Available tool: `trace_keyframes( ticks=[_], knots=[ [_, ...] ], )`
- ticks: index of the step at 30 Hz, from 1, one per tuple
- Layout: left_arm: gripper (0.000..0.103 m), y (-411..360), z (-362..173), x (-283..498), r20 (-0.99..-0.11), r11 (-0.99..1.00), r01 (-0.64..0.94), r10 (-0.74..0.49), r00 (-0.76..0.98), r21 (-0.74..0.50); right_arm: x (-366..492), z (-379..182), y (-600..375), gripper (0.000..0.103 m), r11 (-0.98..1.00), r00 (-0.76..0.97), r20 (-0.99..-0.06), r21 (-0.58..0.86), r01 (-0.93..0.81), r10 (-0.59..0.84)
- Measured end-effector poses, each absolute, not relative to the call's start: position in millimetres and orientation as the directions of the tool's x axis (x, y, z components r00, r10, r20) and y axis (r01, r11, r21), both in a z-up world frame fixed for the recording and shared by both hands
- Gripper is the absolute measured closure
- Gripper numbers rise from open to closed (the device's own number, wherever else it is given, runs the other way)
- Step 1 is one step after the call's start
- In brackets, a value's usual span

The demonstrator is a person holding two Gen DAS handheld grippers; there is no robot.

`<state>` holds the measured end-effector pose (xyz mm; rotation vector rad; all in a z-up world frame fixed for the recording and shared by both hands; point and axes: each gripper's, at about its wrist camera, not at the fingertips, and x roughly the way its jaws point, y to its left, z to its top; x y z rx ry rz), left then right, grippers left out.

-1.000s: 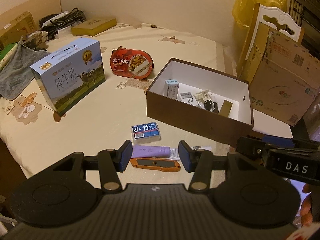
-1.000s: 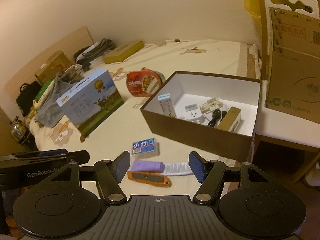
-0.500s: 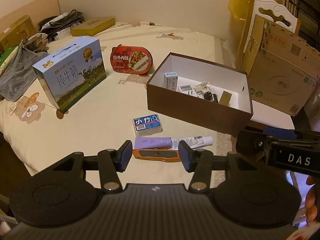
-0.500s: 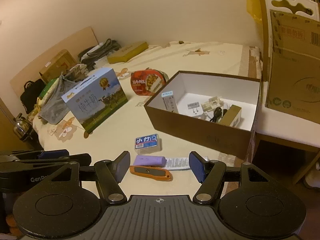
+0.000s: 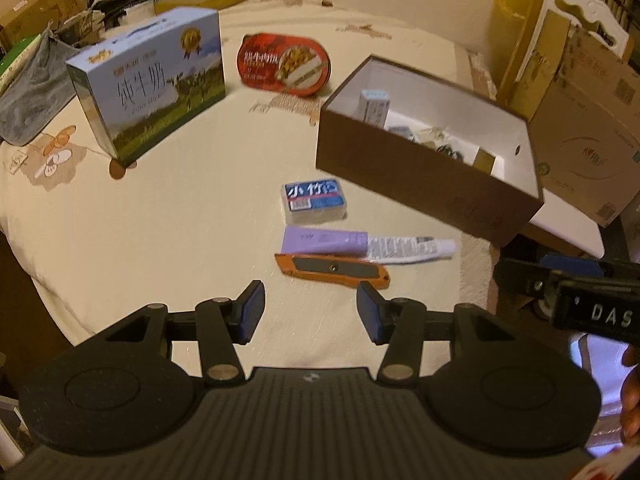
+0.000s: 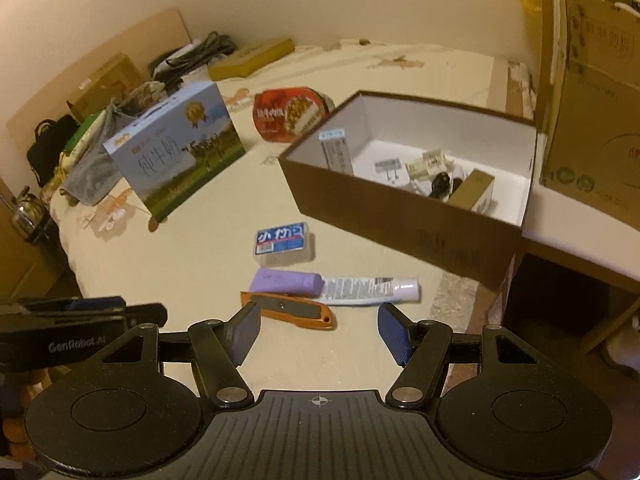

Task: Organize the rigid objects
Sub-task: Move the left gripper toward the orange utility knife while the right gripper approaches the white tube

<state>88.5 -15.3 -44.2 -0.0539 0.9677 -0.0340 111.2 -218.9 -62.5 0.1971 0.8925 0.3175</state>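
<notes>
Both grippers hang above the near edge of the cream tablecloth-covered table, side by side. The left gripper has its blue-padded fingers apart with nothing between them; the right gripper likewise stands parted and empty.

The landmark is the open brown cardboard box with a white inside. Just in front of its near wall lies a small clear plastic case with a blue label. Nearer than that lies a lilac squeeze tube with a printed white end, and touching its near side is an orange utility knife. Left of the box stands a blue milk carton with a pasture print, and behind the box's left corner a red oval food tray.
</notes>
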Motion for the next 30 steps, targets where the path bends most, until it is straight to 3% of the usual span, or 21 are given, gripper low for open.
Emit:
trace_keyframes(
  ticks=[27, 30],
  knots=[
    [0.057, -57, -154, 159, -0.891, 0.992, 0.018, -0.117, 0.439, -0.122, 189, -166, -237, 0.041, 0.951, 0.492, -0.814, 0.281, -0.132, 0.309],
    [0.057, -69, -167, 170, -0.895, 0.993, 0.032, -0.117, 0.43, -0.115, 204, -178, -242, 0.045, 0.952, 0.49, -0.817, 0.271, -0.141, 0.305]
  ],
)
